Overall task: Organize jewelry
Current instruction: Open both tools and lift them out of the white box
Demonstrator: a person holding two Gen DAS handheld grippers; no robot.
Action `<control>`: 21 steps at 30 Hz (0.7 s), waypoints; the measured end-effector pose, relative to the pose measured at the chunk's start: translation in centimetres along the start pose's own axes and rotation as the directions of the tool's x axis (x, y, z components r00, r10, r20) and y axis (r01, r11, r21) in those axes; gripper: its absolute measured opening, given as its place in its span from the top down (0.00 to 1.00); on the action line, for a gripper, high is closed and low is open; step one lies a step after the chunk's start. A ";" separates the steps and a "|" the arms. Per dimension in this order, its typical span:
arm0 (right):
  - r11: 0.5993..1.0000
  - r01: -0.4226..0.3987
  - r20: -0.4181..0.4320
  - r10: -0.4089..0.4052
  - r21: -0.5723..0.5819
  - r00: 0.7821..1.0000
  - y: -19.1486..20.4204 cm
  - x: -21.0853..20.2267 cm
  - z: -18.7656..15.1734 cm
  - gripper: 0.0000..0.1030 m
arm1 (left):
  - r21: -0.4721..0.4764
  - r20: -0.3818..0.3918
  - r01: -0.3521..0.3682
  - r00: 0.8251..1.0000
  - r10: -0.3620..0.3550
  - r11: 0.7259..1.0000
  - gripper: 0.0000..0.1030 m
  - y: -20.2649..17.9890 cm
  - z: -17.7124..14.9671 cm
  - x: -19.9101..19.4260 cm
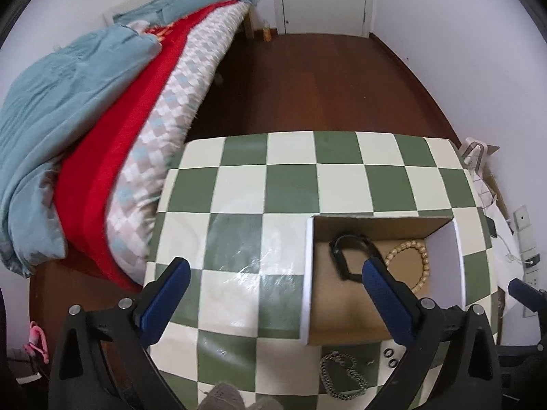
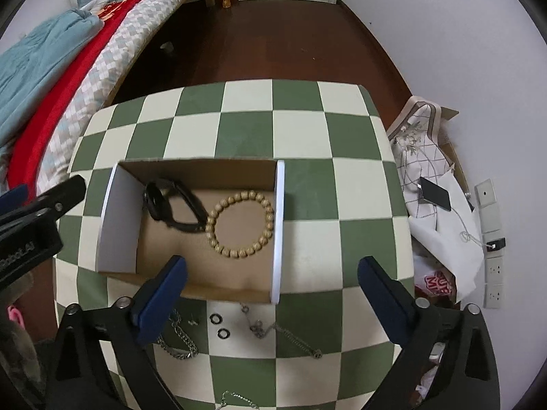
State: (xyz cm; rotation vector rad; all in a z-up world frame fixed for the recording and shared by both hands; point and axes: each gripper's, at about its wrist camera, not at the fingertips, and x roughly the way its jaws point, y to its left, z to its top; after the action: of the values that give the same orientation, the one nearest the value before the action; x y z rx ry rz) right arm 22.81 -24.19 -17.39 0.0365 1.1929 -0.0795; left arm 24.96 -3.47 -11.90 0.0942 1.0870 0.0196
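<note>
- White lettering, partly legible as "RobotAI", is seen on the left gripper point(image 2: 41, 205) body.
- Held in the cardboard box point(image 2: 191, 283) — a black watch point(image 2: 171, 205) touching a wooden bead bracelet point(image 2: 239, 222).
- Outside it, on the checkered table point(image 2: 307, 130), chains point(image 2: 177, 341) and two black rings point(image 2: 218, 324) are laid.
- Both the left gripper and the right gripper point(image 2: 273, 270) are spread apart — nothing is held.
</note>
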 end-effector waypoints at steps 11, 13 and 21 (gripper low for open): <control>1.000 0.024 0.101 -0.026 0.015 0.995 0.8 -3.8 -3.2 0.01 | 0.017 0.086 -0.037 0.996 0.035 0.999 0.01 0.7 -3.2 -4.1; 0.999 0.028 0.124 -0.030 0.018 0.992 0.8 -4.9 -3.8 0.01 | 0.026 0.107 -0.035 0.994 0.032 0.999 0.01 0.6 -3.8 -5.4; 0.999 0.034 0.222 -0.039 0.025 0.974 0.6 -10.7 -6.8 0.01 | 0.016 0.185 -0.010 0.983 0.007 1.000 0.01 1.2 -6.4 -10.7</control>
State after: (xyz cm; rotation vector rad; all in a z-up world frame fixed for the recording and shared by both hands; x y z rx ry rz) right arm 12.68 -22.69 -9.97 0.0231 0.9687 -0.1254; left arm 14.36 -2.50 -5.25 0.1134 0.9007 0.0093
